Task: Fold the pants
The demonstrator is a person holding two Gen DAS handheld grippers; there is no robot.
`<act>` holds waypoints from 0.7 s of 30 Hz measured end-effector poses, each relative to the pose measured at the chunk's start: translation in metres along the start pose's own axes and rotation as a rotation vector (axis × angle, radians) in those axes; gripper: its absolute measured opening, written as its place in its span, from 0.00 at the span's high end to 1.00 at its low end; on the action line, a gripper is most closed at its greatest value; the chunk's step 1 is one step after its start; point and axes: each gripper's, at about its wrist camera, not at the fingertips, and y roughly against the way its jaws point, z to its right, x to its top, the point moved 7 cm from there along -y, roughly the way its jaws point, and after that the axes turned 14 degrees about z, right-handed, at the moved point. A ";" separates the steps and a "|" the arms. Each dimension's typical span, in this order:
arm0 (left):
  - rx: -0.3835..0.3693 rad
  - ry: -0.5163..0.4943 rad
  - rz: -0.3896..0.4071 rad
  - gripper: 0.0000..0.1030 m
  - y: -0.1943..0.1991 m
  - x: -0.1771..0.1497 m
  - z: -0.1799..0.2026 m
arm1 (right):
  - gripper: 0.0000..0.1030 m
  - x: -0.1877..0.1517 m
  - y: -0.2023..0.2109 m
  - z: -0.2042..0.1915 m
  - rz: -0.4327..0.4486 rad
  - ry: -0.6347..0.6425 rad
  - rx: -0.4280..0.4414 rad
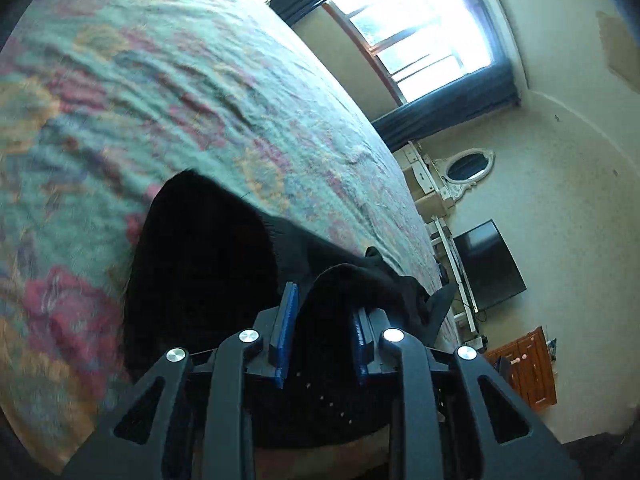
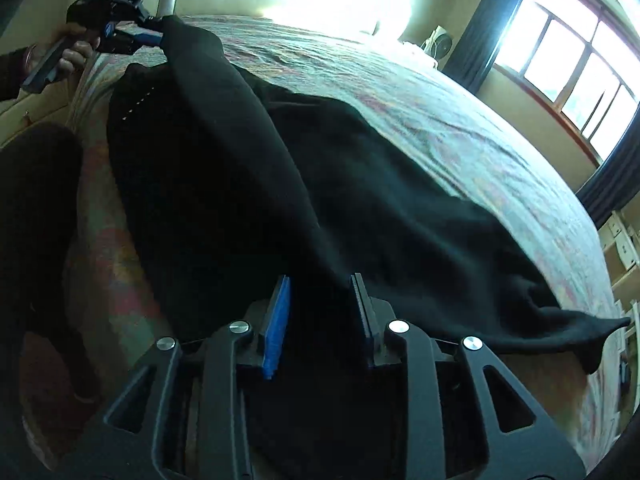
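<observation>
Black pants (image 2: 320, 184) lie spread across the floral bedspread (image 2: 460, 128). Left gripper (image 2: 158, 38) grasps one pants end, lifted. Right gripper (image 2: 320, 312) jaws part-open, cloth between them; whether clamped, cannot tell.

The far and right stretches of the bedspread (image 2: 460, 128) lie bare, open for a gripper to pass. The black pants (image 2: 320, 184) cover the near left of the bed, draped from the left gripper (image 2: 160, 36) at the far left corner down to the right gripper (image 2: 320, 292). At the left edge a dark-clothed leg (image 2: 40, 200) stands close beside the bed. Past the bed's right edge, shelving (image 1: 436, 196) and a television (image 1: 488, 264) crowd the wall.
</observation>
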 end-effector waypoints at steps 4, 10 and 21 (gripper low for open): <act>0.064 0.174 0.057 0.72 0.028 -0.030 -0.033 | 0.37 -0.005 0.016 0.021 0.027 -0.440 0.085; 0.009 0.315 0.175 0.70 0.035 -0.041 -0.019 | 0.37 -0.035 0.015 0.072 0.041 -1.093 0.126; 0.055 0.358 0.281 0.47 0.020 -0.042 -0.016 | 0.28 -0.048 0.019 0.075 0.141 -1.339 0.090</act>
